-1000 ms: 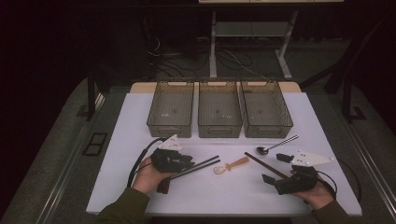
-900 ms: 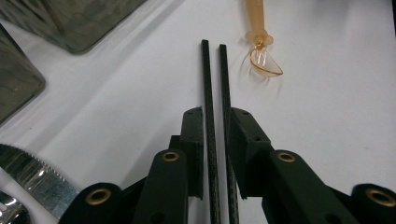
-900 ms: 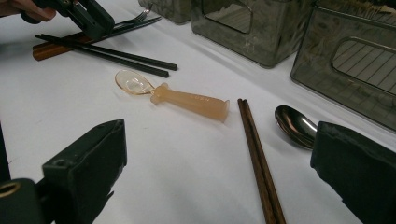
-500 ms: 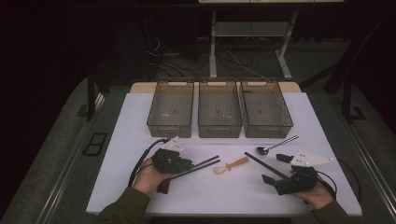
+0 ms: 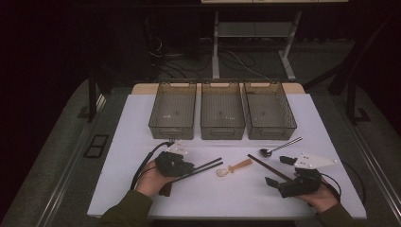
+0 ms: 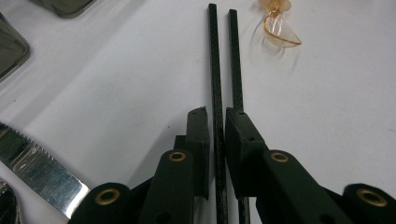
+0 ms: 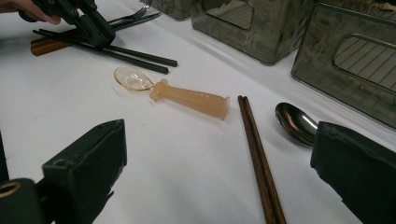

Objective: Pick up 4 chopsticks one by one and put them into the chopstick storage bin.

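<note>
Left tool (image 6: 215,128) pinches a slim, square-edged matte black chopstick (image 6: 214,70).

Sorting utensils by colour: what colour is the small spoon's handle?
Translucent amber-orange spoon, clearest in the right gripper view.

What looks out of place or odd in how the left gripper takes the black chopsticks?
The left gripper has just been closing, but only one of the two black chopsticks lies between its jaws; the other runs past the outside of a jaw. The pair may get split. Nothing looks spilled or damaged.
</note>
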A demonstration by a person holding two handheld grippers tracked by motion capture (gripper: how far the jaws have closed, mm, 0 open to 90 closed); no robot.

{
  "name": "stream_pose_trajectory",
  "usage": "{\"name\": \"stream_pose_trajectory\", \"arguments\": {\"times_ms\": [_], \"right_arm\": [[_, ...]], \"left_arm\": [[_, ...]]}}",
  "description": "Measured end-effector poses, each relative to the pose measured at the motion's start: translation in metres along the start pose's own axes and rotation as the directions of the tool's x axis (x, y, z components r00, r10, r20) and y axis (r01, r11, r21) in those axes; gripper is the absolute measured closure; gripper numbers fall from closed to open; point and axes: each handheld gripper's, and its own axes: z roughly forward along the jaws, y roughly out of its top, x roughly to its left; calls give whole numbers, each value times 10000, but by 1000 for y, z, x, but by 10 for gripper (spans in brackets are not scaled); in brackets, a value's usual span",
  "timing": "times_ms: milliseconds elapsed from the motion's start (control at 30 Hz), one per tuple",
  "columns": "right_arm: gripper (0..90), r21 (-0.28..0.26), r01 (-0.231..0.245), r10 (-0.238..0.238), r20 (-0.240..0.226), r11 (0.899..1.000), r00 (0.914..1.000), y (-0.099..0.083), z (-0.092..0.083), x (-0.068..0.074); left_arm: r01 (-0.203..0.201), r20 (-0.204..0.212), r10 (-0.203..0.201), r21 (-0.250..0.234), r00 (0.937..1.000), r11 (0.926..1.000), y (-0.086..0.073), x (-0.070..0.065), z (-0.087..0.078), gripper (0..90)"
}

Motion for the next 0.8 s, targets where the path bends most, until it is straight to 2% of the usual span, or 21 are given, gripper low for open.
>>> {"name": "stream_pose_trajectory", "arguments": {"times_ms": [100,333,600,800], "right_arm": [[39,18,-35,35,-2,10000,10000,0,0,0],[39,42,10,-9,-5,10000,10000,0,0,0],[39,63,28,-28,-5,10000,10000,0,1,1],[39,78,26,-26,-9,10000,10000,0,1,1]], "left_arm": [[-60,-73,60,85,10000,9999,0,0,1,789],[94,-135,-92,144,9999,9999,-1,-2,4,794],[-330,-487,344,305,9982,9990,-1,-5,4,833],[-273,-380,282,239,9989,9993,-2,-3,4,847]]}}
